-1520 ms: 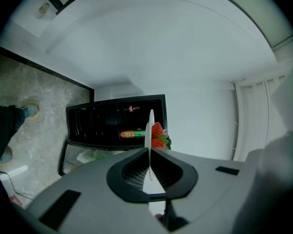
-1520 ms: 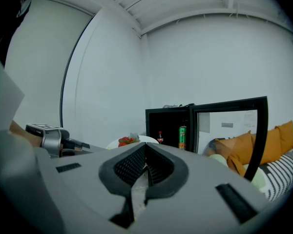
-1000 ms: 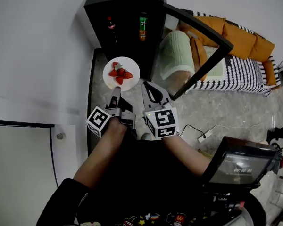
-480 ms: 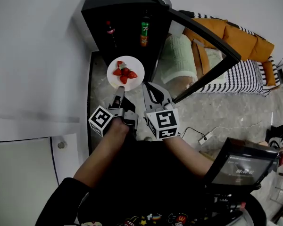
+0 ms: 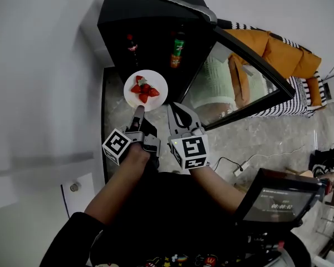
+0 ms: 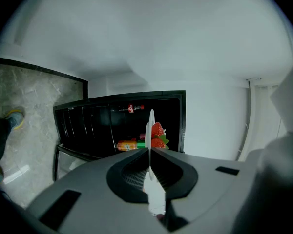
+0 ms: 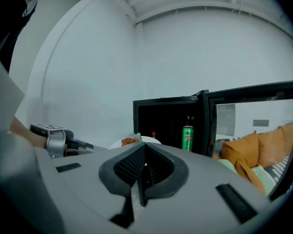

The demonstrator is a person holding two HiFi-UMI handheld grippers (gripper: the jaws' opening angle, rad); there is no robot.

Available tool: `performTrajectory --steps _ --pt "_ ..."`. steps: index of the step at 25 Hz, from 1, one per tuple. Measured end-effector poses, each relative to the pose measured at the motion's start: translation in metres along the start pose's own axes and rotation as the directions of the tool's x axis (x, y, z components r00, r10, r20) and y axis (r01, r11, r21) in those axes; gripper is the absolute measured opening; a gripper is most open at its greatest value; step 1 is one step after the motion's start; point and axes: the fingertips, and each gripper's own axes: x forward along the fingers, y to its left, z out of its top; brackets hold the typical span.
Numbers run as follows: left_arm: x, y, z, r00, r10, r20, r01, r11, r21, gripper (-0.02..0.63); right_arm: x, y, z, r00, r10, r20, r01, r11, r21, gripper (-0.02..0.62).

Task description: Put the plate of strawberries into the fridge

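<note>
1. Left gripper (image 5: 138, 111) (image 6: 150, 152): held in the person's left hand, with a marker cube at the wrist end. Its fingers are clamped on the near rim of the plate, which stands edge-on between them in the left gripper view.
2. Right gripper (image 5: 180, 114) (image 7: 142, 172): held just beside the left one and apart from the plate. We find its fingers closed together with nothing between them.
3. Round white plate (image 5: 158, 79) (image 6: 151, 123): carried level in the air, directly before the open front of the fridge. We cannot tell whether its far rim crosses the threshold.
4. Red strawberries with green tops (image 5: 145, 89) (image 6: 157, 129): clustered at the middle of the plate.
5. Mottled grey stone floor (image 5: 239, 143): lies below the grippers, with a white power strip on a cable (image 5: 237, 164) to the right.
6. Small black fridge (image 5: 150, 15) (image 6: 88, 121): stands against the white wall with a dark interior.
7. Glass fridge door (image 5: 250, 65): swung open to the right.
8. Dark cola bottle with red label (image 5: 132, 43): upright inside the fridge, at the left.
9. Green drink can (image 5: 178, 49) (image 7: 187, 138): upright inside the fridge, at the right and well apart from the bottle.
10. Orange sofa cushions (image 5: 278, 52): lie beyond the door.
</note>
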Motion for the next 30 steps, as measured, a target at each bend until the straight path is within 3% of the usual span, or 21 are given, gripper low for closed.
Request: performTrajectory --steps 14,19,25,30 --pt "0.095 0.019 0.039 0.987 0.058 -0.151 -0.057 0.998 0.007 0.015 0.090 -0.033 0.011 0.992 -0.119 -0.042 0.119 0.993 -0.004 0.005" --pt "0.121 0.033 0.034 0.984 0.079 -0.161 -0.080 0.997 0.000 0.015 0.110 -0.042 -0.001 0.995 -0.067 -0.074 0.066 0.998 -0.016 0.005" --pt "0.145 0.057 0.030 0.993 0.092 -0.079 -0.095 0.995 -0.035 0.015 0.132 -0.066 -0.016 0.996 -0.014 -0.093 0.015 1.000 0.003 0.005" --pt "0.152 0.069 0.026 0.992 0.104 -0.071 -0.106 0.994 -0.037 0.015 0.143 -0.075 -0.024 0.995 0.023 -0.102 -0.024 1.000 -0.010 0.005"
